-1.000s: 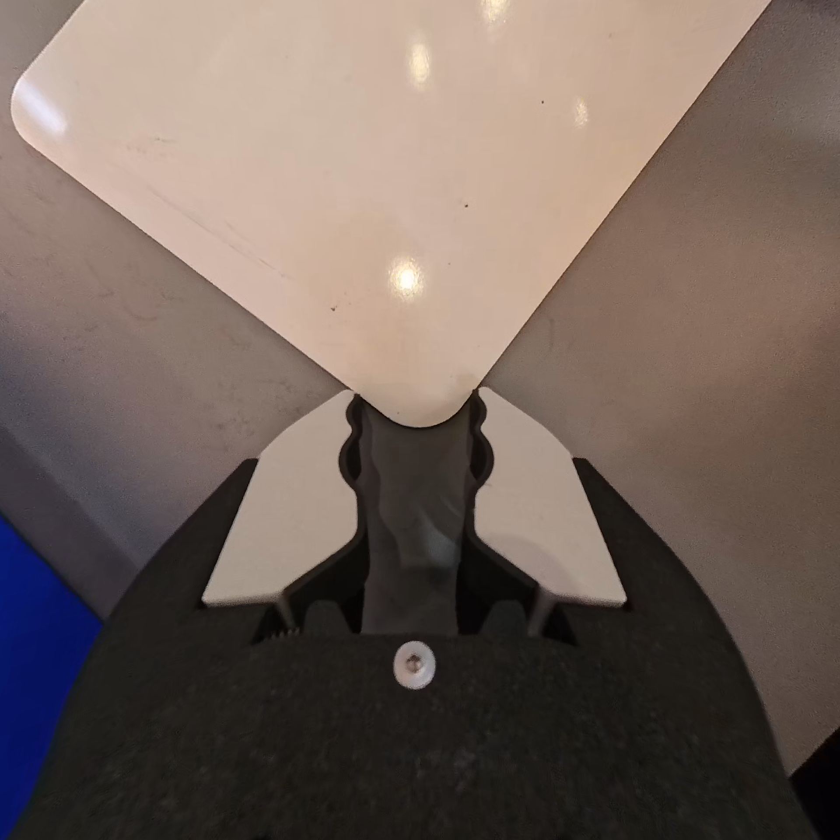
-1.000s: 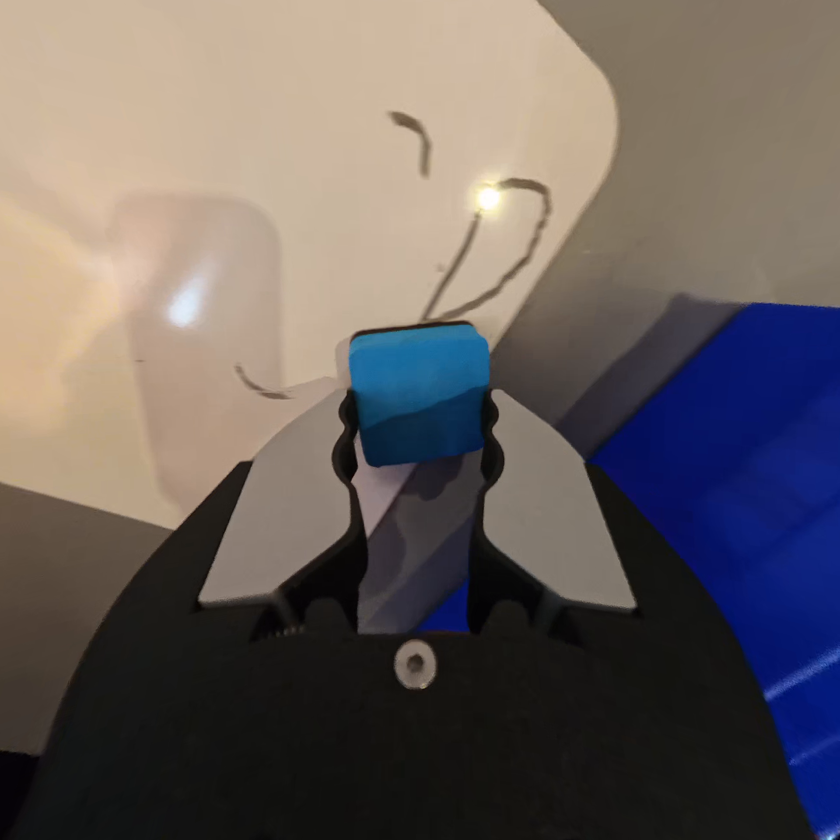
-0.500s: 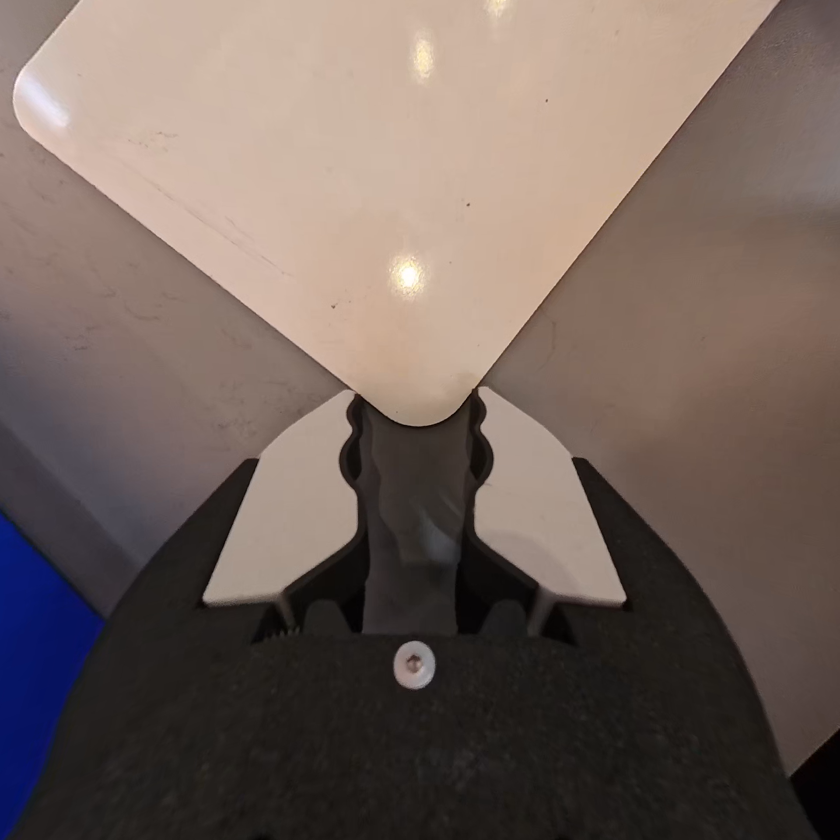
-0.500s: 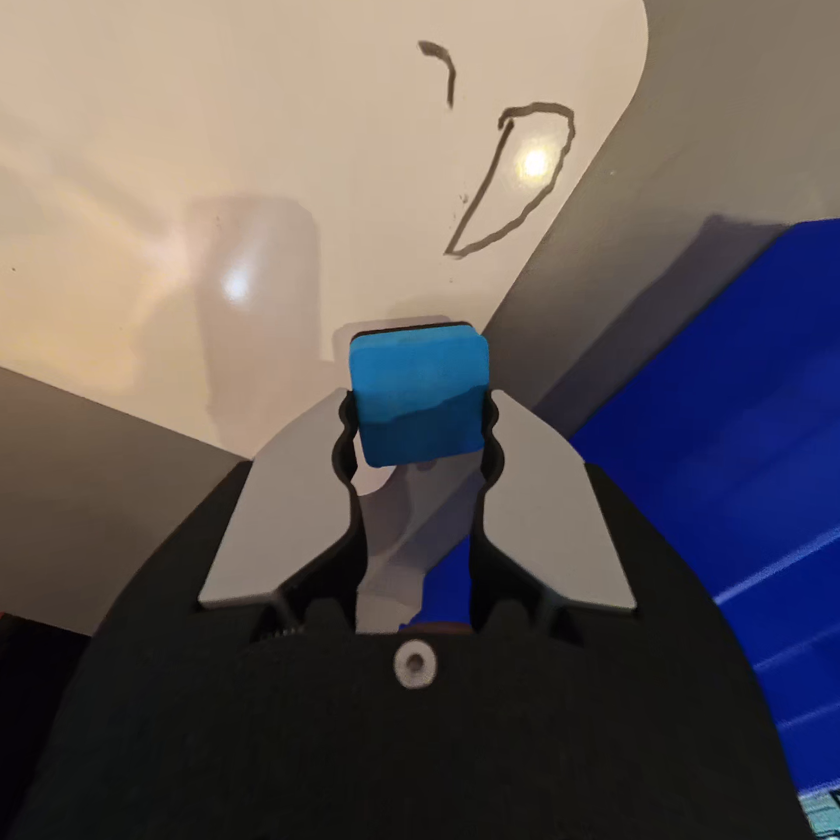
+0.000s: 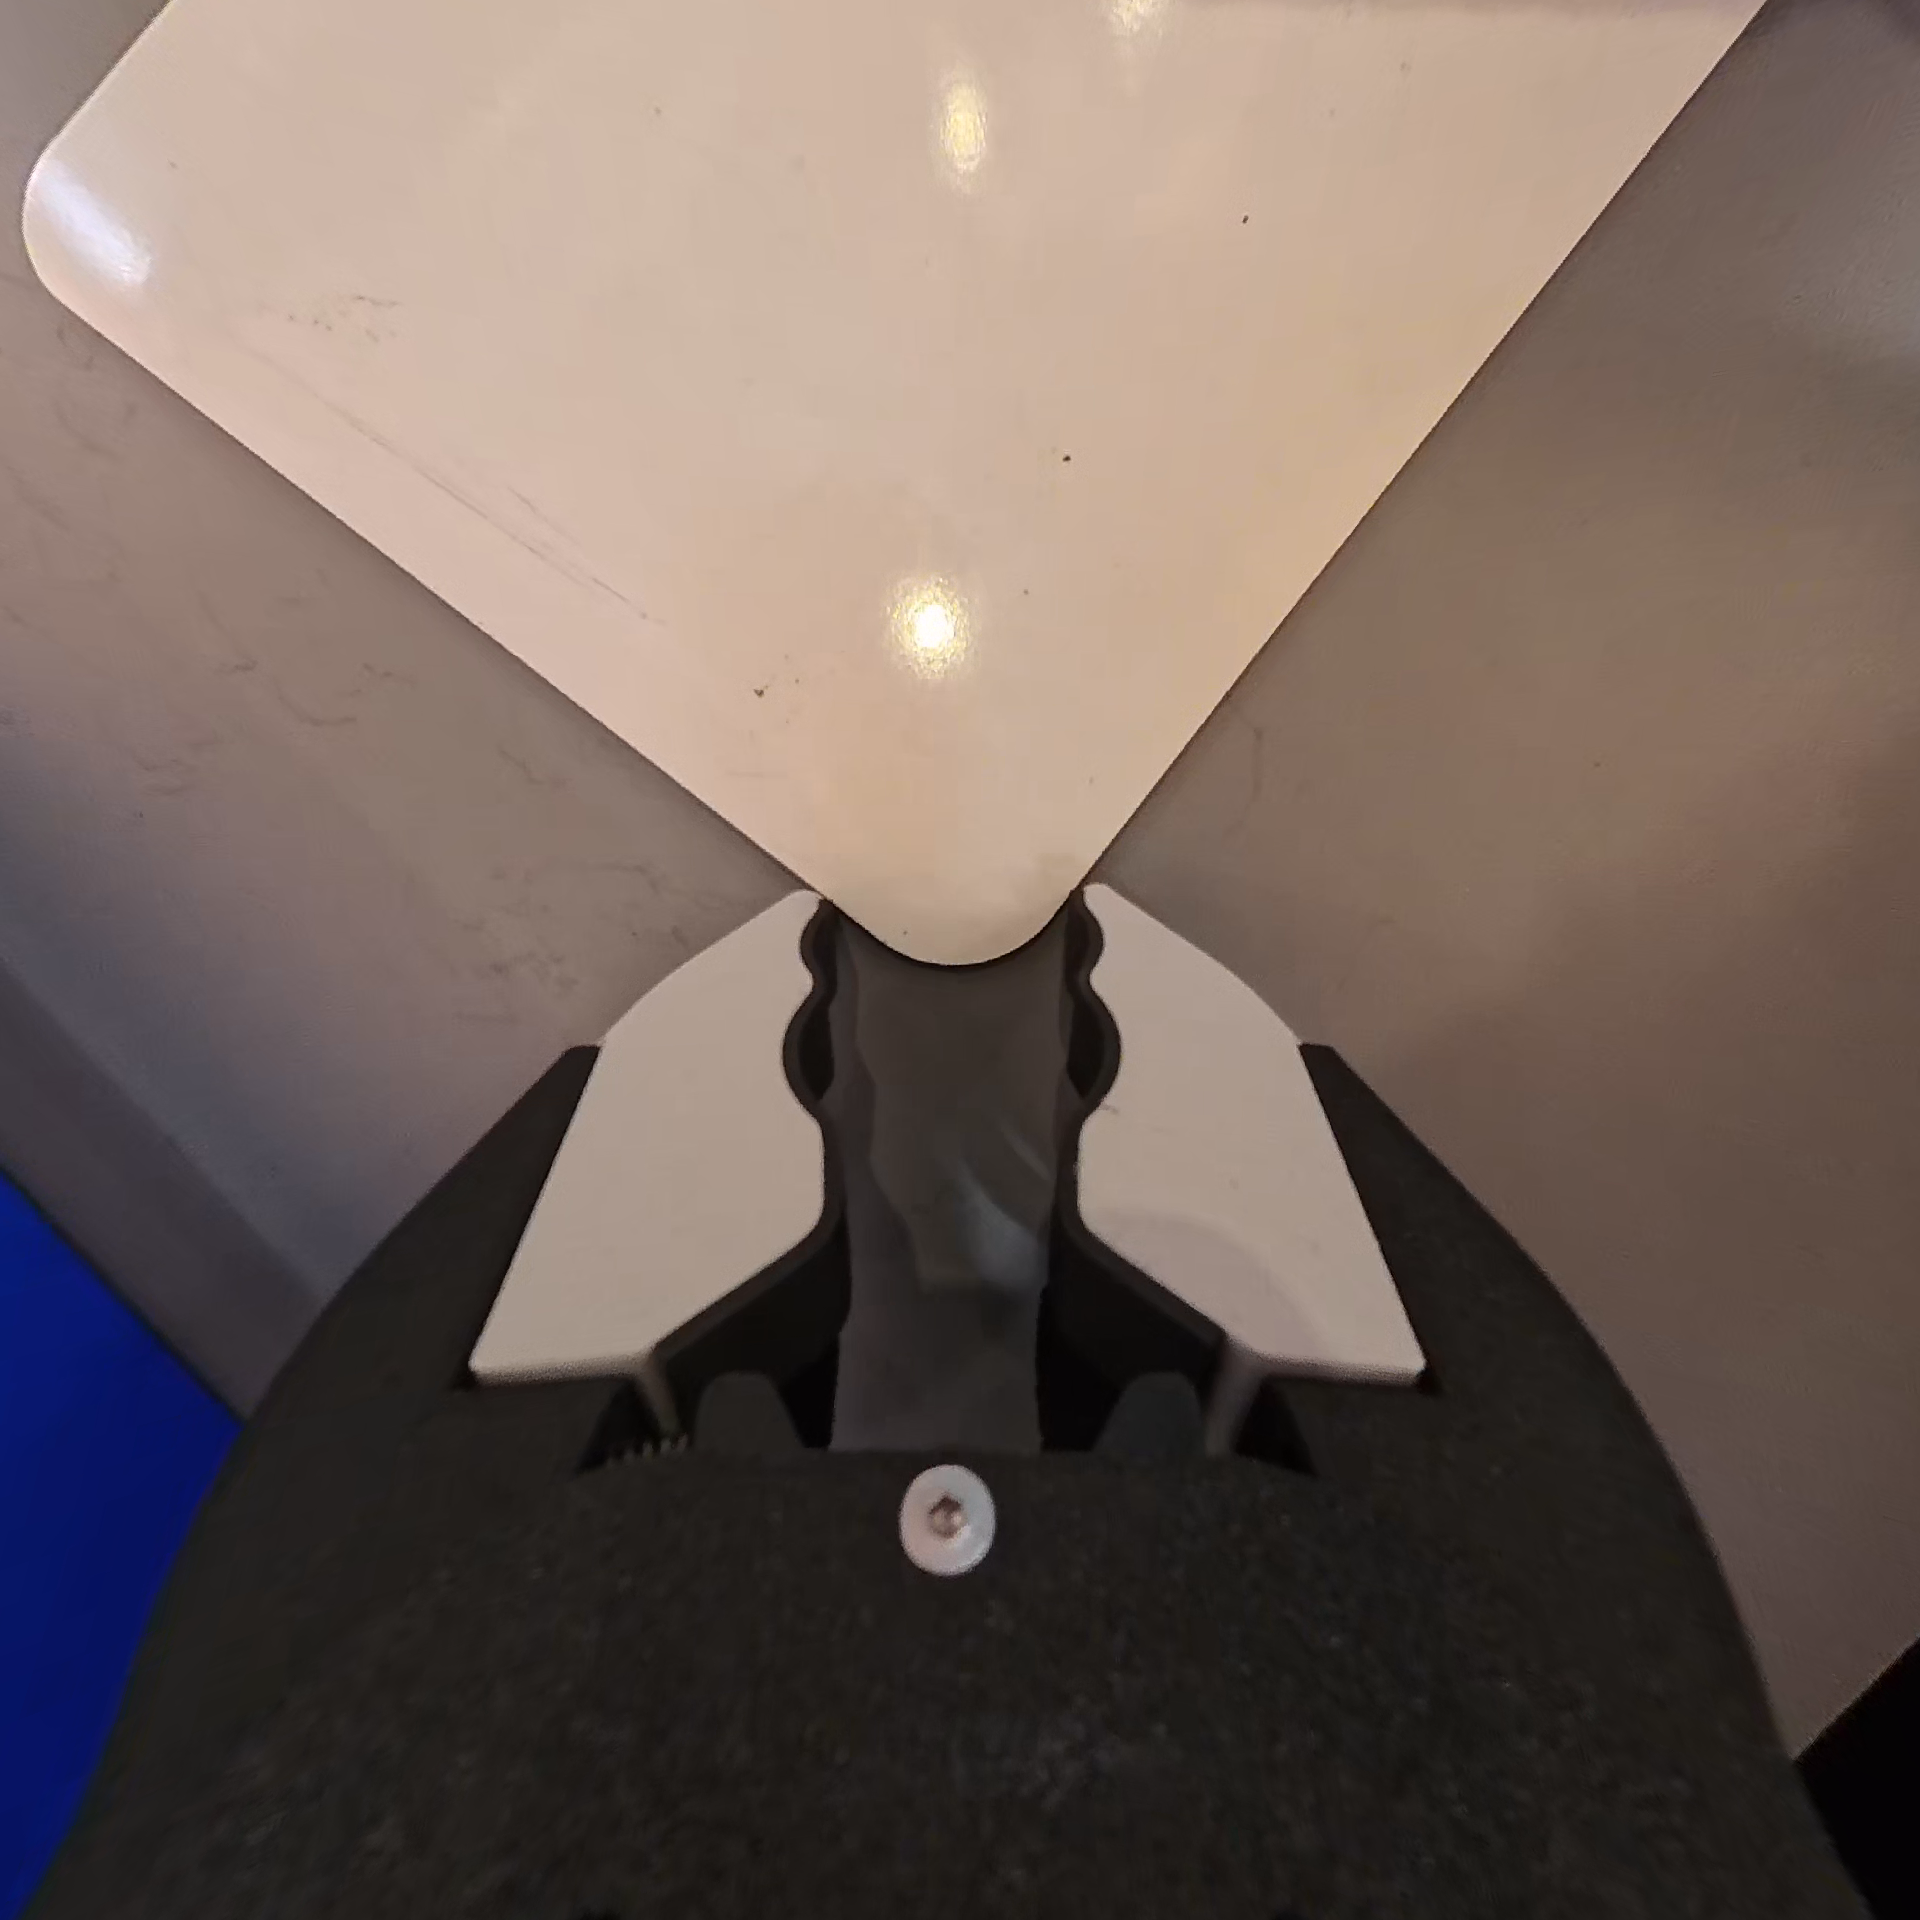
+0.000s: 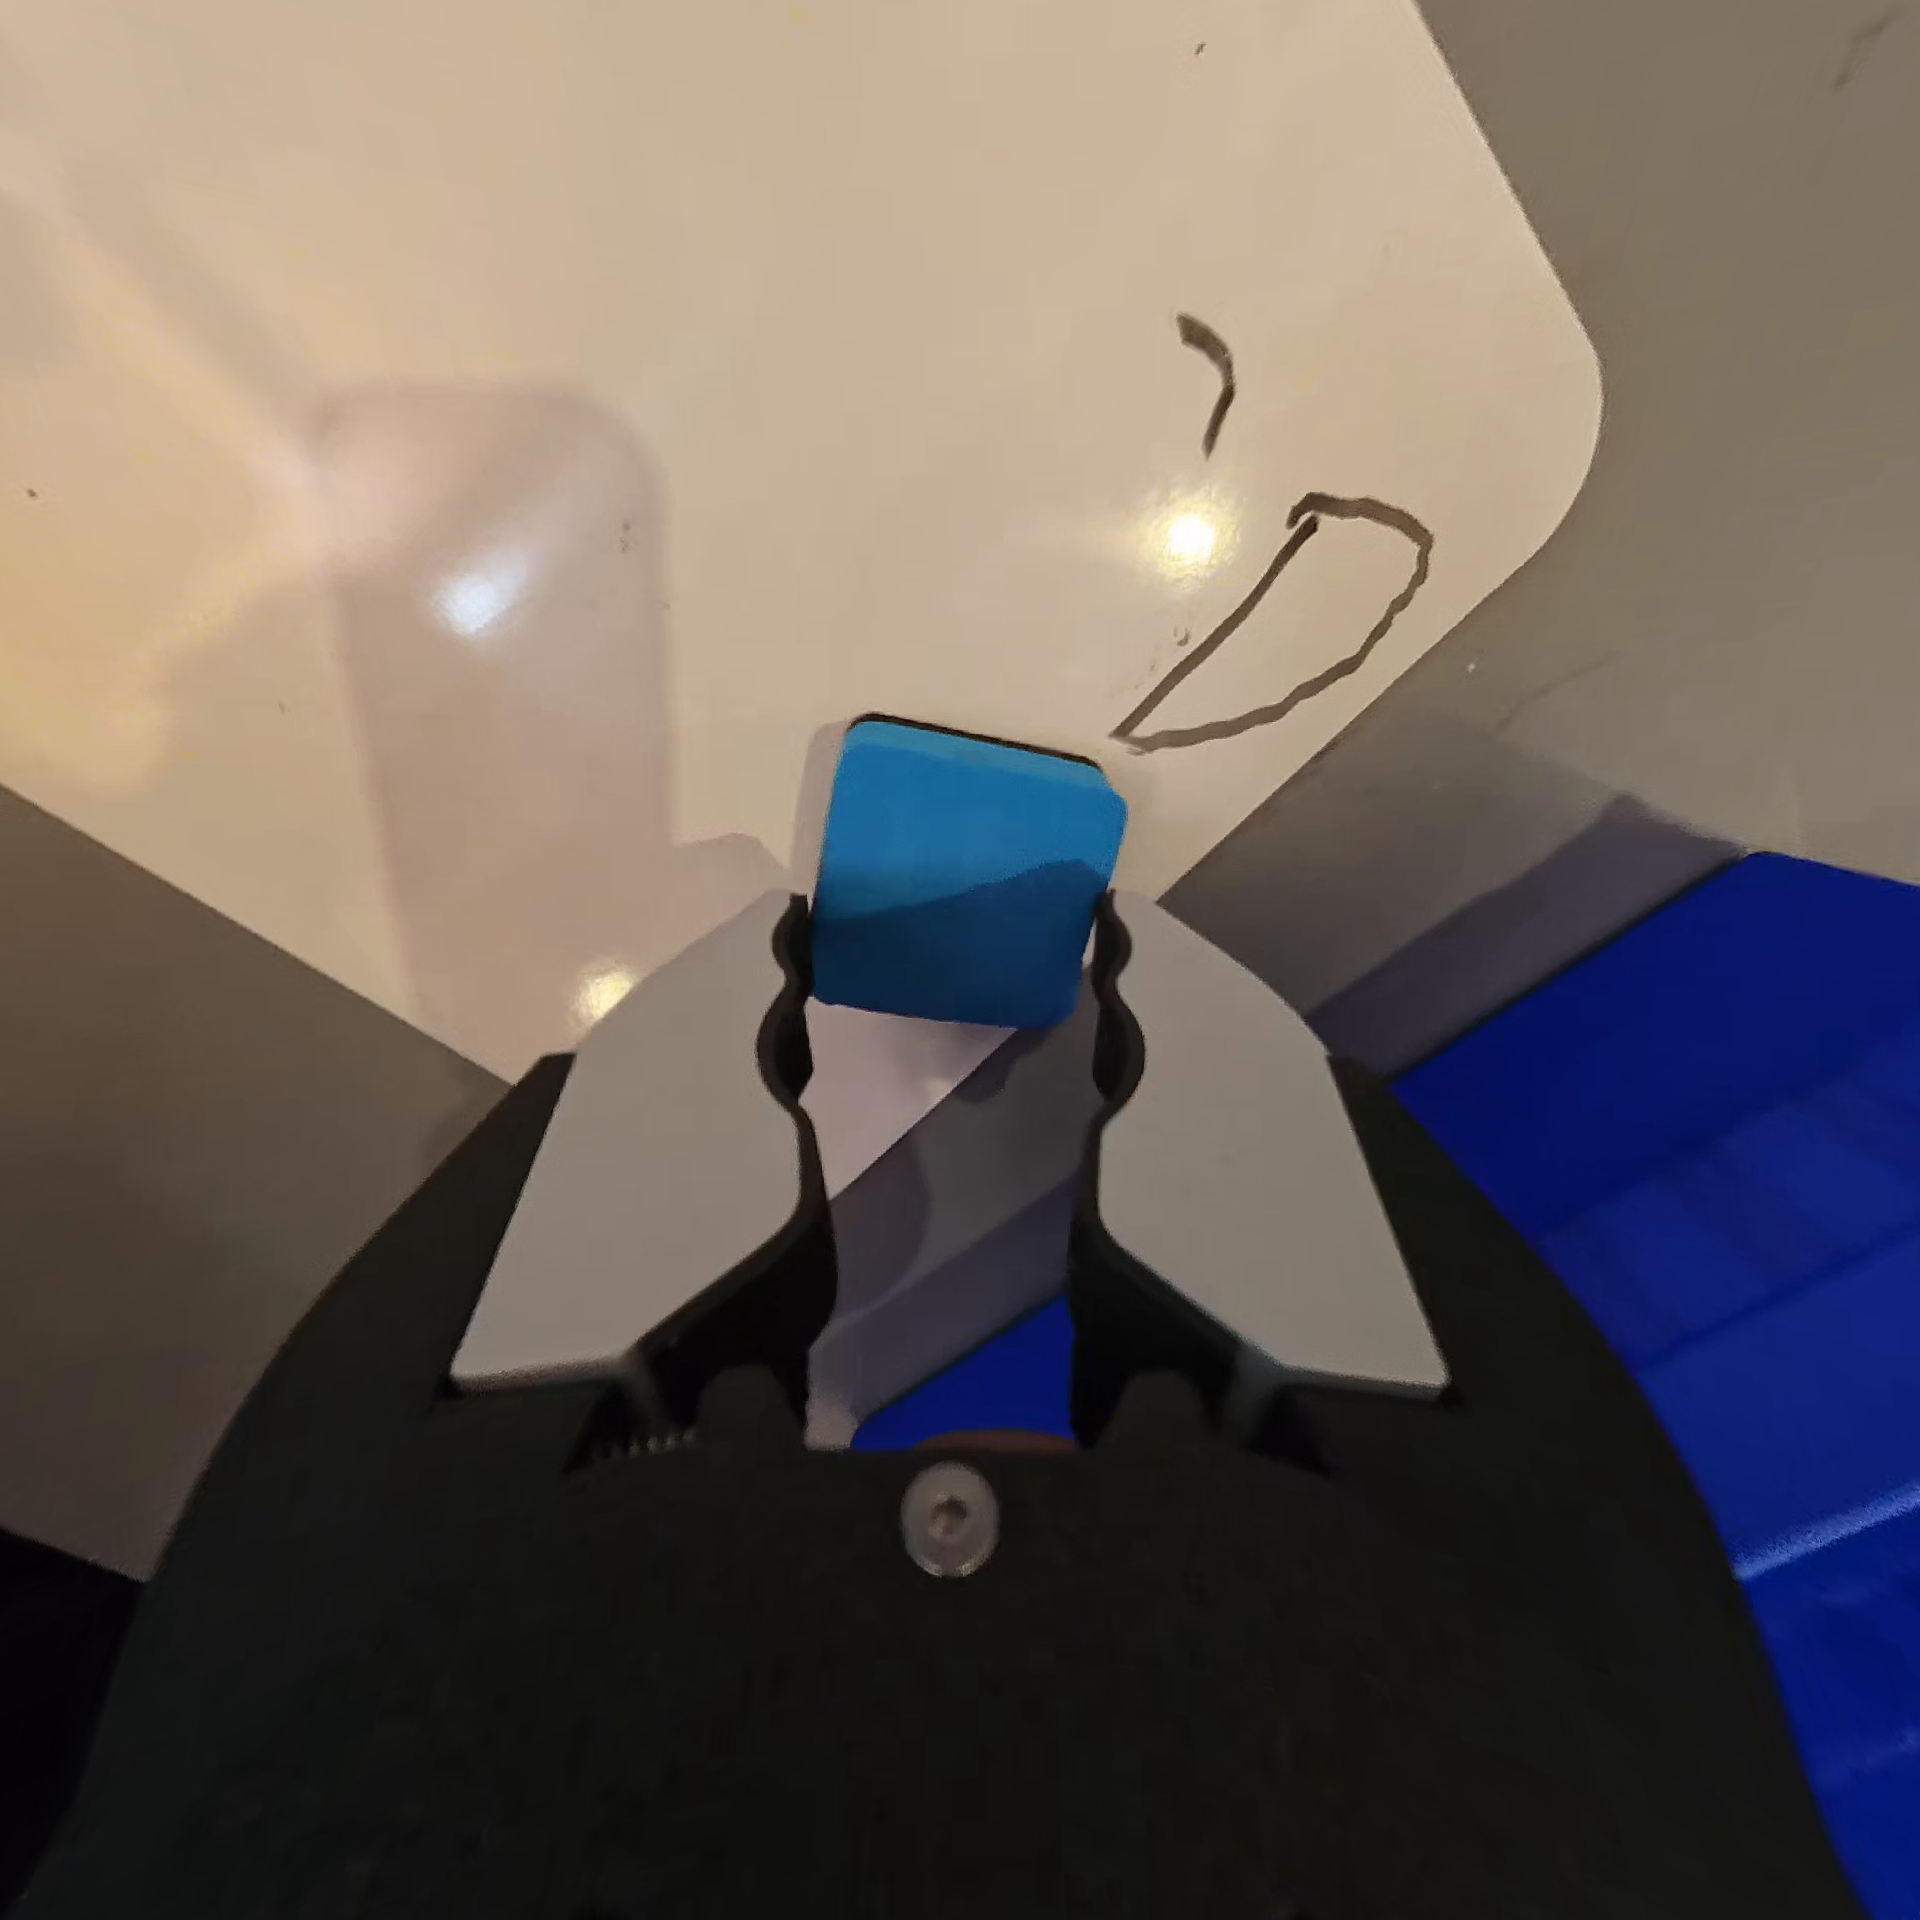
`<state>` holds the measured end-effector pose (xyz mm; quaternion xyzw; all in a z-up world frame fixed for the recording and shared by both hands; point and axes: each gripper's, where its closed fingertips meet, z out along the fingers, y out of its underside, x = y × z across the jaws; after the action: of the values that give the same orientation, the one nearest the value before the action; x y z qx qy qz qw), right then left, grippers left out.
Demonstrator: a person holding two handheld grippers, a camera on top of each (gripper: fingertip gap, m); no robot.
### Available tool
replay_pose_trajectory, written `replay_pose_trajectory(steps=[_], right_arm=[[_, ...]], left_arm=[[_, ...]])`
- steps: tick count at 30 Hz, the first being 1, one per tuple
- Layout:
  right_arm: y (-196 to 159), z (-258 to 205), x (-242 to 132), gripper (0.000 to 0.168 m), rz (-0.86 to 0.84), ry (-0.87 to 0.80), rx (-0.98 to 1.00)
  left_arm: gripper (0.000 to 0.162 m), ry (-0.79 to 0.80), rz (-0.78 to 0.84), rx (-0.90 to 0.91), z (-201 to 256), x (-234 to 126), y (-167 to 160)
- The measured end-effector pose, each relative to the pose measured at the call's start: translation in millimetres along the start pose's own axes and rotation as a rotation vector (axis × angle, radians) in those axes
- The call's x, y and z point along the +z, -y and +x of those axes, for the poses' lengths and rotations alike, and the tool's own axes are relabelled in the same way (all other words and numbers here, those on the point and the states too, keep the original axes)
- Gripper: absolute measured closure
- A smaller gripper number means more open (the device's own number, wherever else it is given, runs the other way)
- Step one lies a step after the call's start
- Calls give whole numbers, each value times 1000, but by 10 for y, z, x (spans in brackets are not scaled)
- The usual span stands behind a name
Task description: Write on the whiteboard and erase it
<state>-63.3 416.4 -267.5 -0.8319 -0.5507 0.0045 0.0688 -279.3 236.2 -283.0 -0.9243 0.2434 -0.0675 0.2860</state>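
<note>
The whiteboard lies flat on the grey table. Its near corner sits wedged between the fingertips of my left gripper, and both tips touch the board's edges. In the right wrist view my right gripper is shut on a blue eraser, whose dark underside rests on the whiteboard near its right edge. A short black stroke and a black loop are on the board just beyond and to the right of the eraser.
A bright blue surface lies beside the table, at the right in the right wrist view and at the lower left in the left wrist view. The grey table continues past the board's far right corner.
My right gripper has swept the eraser over the board; a small mark to its left a second ago is gone, and the eraser now sits slightly turned. The left gripper has stayed at the corner.
</note>
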Motion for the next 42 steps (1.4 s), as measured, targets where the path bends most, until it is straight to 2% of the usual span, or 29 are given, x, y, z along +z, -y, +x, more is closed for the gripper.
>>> replay_pose_trajectory(steps=[9, 14, 16, 19, 23, 25, 29, 32, 33, 38, 42], right_arm=[[-129, 119, 12, 120, -61, 10, 101], [72, -334, -3, 120, 2, 70, -10], [195, -365, -90, 120, 41, 111, 22], [283, 100, -279, 120, 61, -6, 93], [296, 538, -94, 120, -40, -77, 170], [249, 457, 56, 119, -104, -47, 150], [342, 154, 82, 120, -63, -21, 74], [482, -226, 23, 120, -21, 111, 6], [511, -176, -4, 120, -16, 94, 9], [481, 671, -92, 120, -56, -77, 169], [434, 707, 126, 120, -115, -90, 168]], left_arm=[[121, -2, -4, 1, 4, 2, 3], [118, 3, -15, -3, -20, 1, -1], [119, 1, -12, -3, -16, 1, 0], [120, 4, -9, -5, -9, -1, -1], [121, 2, -15, -3, -8, 1, -1], [121, 3, -15, -4, -7, 1, -1], [120, 3, -18, -1, -11, 1, 1], [121, 2, -14, -3, -9, 5, 5], [121, 2, -10, -3, -8, 7, 9], [121, 5, -12, -5, -6, 8, 9], [121, 3, -13, -3, -7, 8, 9]])
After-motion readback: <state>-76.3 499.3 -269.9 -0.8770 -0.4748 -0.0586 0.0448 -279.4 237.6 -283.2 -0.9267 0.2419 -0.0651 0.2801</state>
